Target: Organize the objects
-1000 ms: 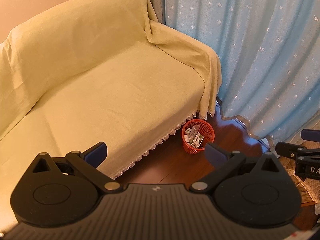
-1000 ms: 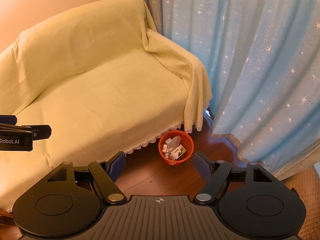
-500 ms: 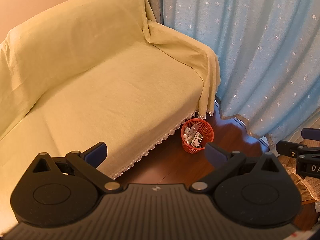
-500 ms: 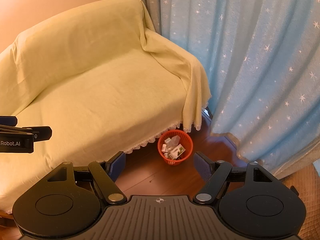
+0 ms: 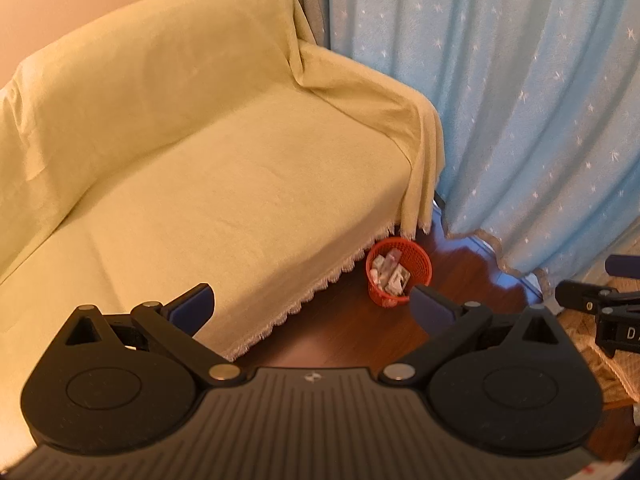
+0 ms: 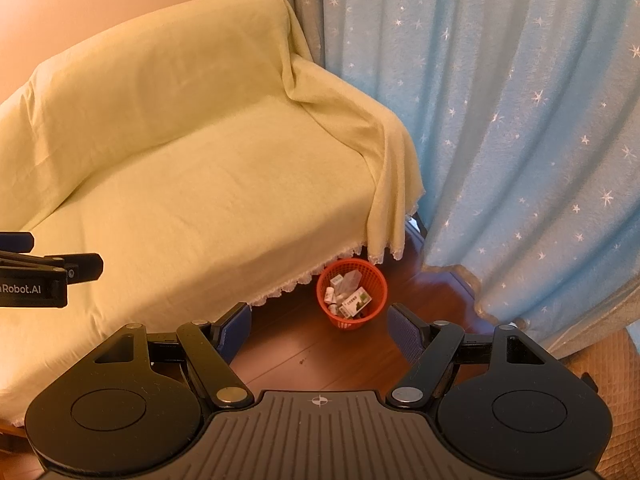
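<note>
Covered sofa (image 6: pixel 192 184), blue curtain (image 6: pixel 520 140), red basket (image 6: pixel 352 292) seen on wood floor (image 6: pixel 320 360).
Basket is set at sofa's corner, filled with small boxes (image 6: pixel 356 302); left gripper (image 5: pixel 312 308) and right gripper (image 6: pixel 320 334) are held above, jaws wide, nothing gripped.

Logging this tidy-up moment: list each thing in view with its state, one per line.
Left gripper: open, empty.
Right gripper: open, empty.
Small orange mesh plastic basket: upright on the wooden floor, holding small boxes and bottles.
Yellow cloth-covered sofa: draped, seat bare.
Light blue star-patterned curtain: drawn shut.
</note>
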A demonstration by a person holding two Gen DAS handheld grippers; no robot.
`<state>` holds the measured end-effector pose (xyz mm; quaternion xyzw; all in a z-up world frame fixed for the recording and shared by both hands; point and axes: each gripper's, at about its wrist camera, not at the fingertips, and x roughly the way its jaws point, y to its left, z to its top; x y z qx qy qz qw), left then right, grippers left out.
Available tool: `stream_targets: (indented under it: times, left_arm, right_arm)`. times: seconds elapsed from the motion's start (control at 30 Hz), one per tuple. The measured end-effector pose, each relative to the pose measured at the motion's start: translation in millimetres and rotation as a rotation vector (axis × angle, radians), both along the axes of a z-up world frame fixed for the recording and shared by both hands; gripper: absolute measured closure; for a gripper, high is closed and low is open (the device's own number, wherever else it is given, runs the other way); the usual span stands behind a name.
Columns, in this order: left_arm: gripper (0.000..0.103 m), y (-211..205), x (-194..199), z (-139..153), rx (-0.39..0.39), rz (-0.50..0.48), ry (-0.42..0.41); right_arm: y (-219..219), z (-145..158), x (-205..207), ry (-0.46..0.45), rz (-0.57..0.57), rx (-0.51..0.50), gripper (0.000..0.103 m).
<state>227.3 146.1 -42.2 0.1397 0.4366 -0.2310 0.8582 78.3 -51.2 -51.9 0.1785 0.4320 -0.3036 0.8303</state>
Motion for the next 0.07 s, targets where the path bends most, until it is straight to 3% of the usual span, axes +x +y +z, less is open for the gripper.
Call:
stream_targets:
  times: [0.07]
  left_arm:
    - [0.001,1.8,1.6,0.8,-0.018,0.002,0.004]
  right_arm:
    - [0.4,0.7,0.4,0.001,-0.001,-0.001,0.031]
